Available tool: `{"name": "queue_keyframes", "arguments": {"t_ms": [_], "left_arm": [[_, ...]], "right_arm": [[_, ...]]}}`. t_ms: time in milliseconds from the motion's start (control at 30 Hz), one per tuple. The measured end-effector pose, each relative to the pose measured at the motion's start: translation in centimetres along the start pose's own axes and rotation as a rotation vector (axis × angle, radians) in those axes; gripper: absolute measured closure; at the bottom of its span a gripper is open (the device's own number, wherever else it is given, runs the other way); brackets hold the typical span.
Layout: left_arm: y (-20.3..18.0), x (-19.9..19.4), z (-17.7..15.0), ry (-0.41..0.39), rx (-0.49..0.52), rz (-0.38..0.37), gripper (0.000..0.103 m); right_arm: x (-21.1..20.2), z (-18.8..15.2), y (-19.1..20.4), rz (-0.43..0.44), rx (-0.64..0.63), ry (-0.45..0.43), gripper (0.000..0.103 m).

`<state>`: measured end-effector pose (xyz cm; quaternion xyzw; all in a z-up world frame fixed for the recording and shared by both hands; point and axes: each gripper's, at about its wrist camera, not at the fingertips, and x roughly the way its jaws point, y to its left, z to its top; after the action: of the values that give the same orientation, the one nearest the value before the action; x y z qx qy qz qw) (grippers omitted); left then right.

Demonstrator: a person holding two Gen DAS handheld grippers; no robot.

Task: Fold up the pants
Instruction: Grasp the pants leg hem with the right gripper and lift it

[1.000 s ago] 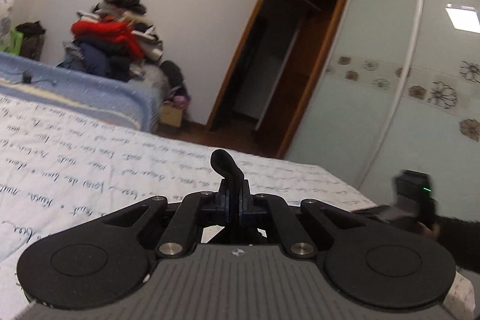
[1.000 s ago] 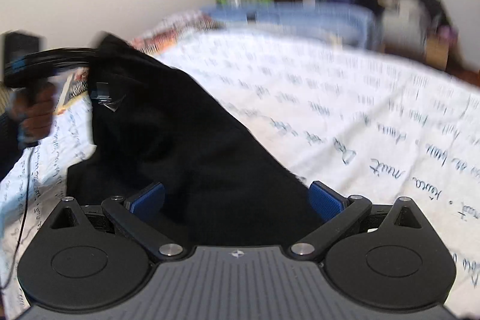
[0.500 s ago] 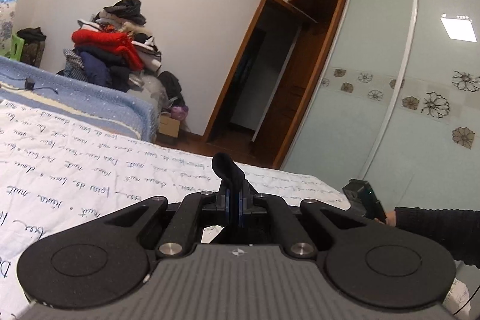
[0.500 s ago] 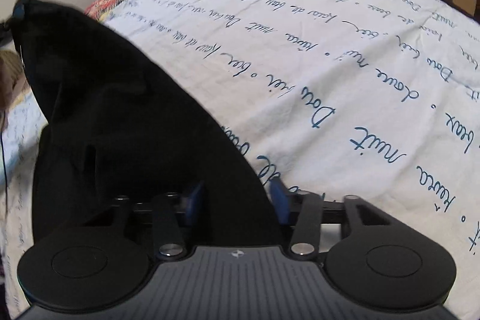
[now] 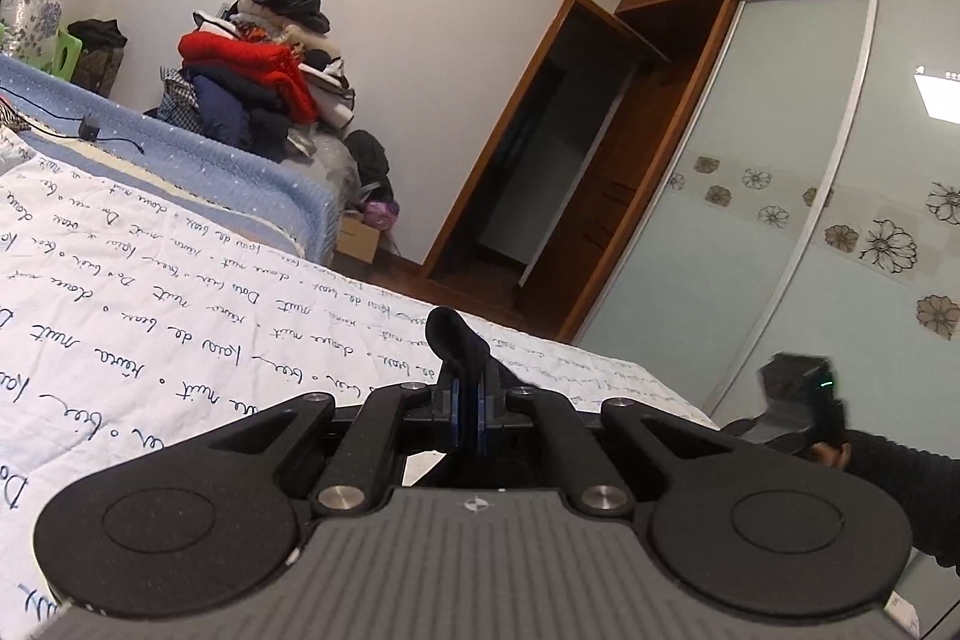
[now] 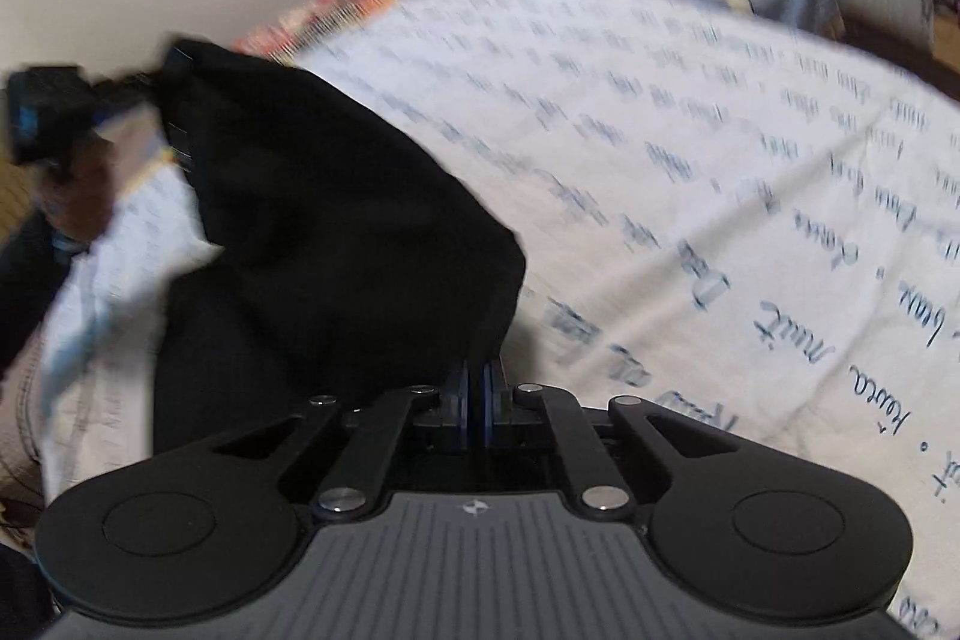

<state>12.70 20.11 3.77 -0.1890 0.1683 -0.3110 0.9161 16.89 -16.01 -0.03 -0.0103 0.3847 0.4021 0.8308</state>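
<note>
Both grippers pinch the black pants (image 6: pixel 336 244), which hang stretched above the bed (image 6: pixel 690 172): the left gripper (image 5: pixel 467 400) has its fingers pressed together on a small tuft of fabric, and the right gripper (image 6: pixel 475 400), its fingers just closed, clamps the cloth's lower edge.

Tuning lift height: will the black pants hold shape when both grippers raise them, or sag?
Likely floppy: the black pants drape and crease between the right gripper and left gripper. Probably light: thin pinches hold them. The middle likely sags.
</note>
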Motion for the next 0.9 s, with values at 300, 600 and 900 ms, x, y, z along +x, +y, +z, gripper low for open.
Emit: {"name": "queue_keyframes", "arguments": {"t_ms": [300, 600, 900], "left_arm": [[5.9, -3.5, -7.5, 0.09, -0.376, 0.054, 0.083], [5.9, -9.4, -10.0, 0.073, -0.526, 0.275, 0.03], [4.4, -10.3, -11.5, 0.156, -0.651, 0.303, 0.026]], "right_arm": [[-5.6, -9.0, 12.6, 0.045, -0.116, 0.052, 0.099], [-2.6, -12.4, 12.8, -0.006, -0.019, 0.06, 0.099], [-2.0, -12.7, 12.5, -0.017, -0.02, 0.047, 0.099]]}}
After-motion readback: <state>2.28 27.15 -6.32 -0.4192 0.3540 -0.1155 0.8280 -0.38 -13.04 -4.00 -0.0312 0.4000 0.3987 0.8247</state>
